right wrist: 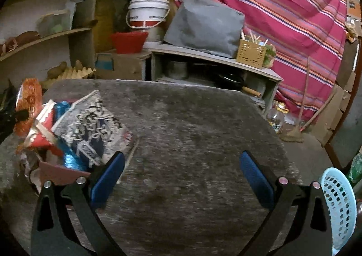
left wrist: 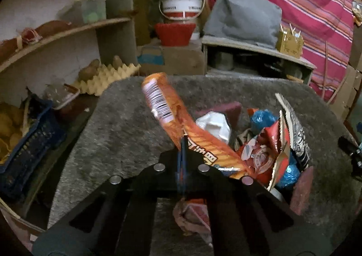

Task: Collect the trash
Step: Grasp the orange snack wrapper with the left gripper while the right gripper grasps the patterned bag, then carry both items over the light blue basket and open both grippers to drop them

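My left gripper (left wrist: 183, 142) is shut on a long orange snack wrapper (left wrist: 165, 106) and holds it tilted above the grey table (left wrist: 117, 124). To its right lies a pile of trash in a dark red box (left wrist: 303, 188): a white crumpled piece (left wrist: 215, 124), red packets (left wrist: 262, 156), blue foil (left wrist: 262, 118) and a black-and-white patterned bag (left wrist: 294, 129). In the right wrist view the same pile sits at the left, with the patterned bag (right wrist: 90, 129) on top. My right gripper (right wrist: 182, 161) is open and empty over the bare table (right wrist: 192, 120).
A light blue plastic basket (right wrist: 339, 206) stands at the right edge. Behind the table are shelves (left wrist: 56, 34), an egg tray (left wrist: 106, 75), a white bucket (left wrist: 181, 2), a red basket (left wrist: 174, 34), a low cabinet (right wrist: 215, 68) and a striped cloth (right wrist: 282, 7).
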{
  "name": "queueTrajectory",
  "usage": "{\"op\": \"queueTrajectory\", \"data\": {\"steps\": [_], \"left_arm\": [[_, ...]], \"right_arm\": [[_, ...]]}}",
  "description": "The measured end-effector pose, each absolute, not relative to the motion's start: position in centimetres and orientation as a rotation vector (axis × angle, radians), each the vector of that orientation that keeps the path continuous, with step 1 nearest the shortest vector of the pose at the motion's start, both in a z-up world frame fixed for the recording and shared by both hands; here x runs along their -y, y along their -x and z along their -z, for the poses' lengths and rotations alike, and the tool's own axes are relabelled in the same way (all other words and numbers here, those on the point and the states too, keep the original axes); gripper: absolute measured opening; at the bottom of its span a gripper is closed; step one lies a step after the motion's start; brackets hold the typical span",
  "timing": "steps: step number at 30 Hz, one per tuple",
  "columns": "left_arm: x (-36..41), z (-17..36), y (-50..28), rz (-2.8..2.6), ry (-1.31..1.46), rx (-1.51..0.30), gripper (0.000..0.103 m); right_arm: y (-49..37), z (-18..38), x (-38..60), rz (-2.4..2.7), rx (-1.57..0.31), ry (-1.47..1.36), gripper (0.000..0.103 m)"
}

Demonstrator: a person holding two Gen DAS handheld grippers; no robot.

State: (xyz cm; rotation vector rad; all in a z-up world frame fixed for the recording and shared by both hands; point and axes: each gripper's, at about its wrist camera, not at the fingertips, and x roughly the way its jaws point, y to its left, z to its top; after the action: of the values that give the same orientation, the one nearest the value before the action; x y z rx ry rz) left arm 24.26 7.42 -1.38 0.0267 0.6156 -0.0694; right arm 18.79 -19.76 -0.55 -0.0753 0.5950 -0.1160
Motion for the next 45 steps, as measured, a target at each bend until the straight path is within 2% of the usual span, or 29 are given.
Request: {"op": "queueTrajectory", "data": {"steps": [17, 20, 22, 23, 25, 31, 36, 45], "left_arm": [[-11.6, 0.3, -22.0, 0.038, 0.003, -0.569, 0.000], [-11.5, 0.4, -22.0, 0.045, 0.000, -0.569, 0.000], [-11.3, 0.5, -21.9, 0.052, -0.006, -0.570, 0.000], [-11.1, 0.5, -21.9, 0.054, -0.016, -0.574, 0.000], [-11.0, 0.8, -21.9, 0.054, -0.025, -0.579, 0.000], [-11.3, 0.2, -22.0, 0.038, 0.012, -0.584, 0.000], [-10.5, -2.9, -20.4, 0.052, 0.025, -0.518, 0.000], [-1.6, -5.9, -18.1, 0.128, -0.077, -0.483, 0.000]], "right_arm": [[-21.0, 2.1, 12.6, -0.002, -0.646, 0.166, 0.097], [-22.0, 2.5, 12.0, -0.024, -0.674, 0.169, 0.074], [-22.9, 2.9, 12.1, -0.042, -0.702, 0.154, 0.050], [-23.3, 3.2, 12.3, -0.061, -0.717, 0.143, 0.045], [-23.5, 3.4, 12.6, -0.102, -0.723, 0.122, 0.021], [-22.4, 1.6, 14.5, -0.122, -0.644, 0.096, 0.015], [-20.5, -0.4, 18.0, -0.109, -0.602, 0.054, 0.014], [-15.6, -2.3, 26.5, -0.035, -0.588, 0.023, 0.014]]}}
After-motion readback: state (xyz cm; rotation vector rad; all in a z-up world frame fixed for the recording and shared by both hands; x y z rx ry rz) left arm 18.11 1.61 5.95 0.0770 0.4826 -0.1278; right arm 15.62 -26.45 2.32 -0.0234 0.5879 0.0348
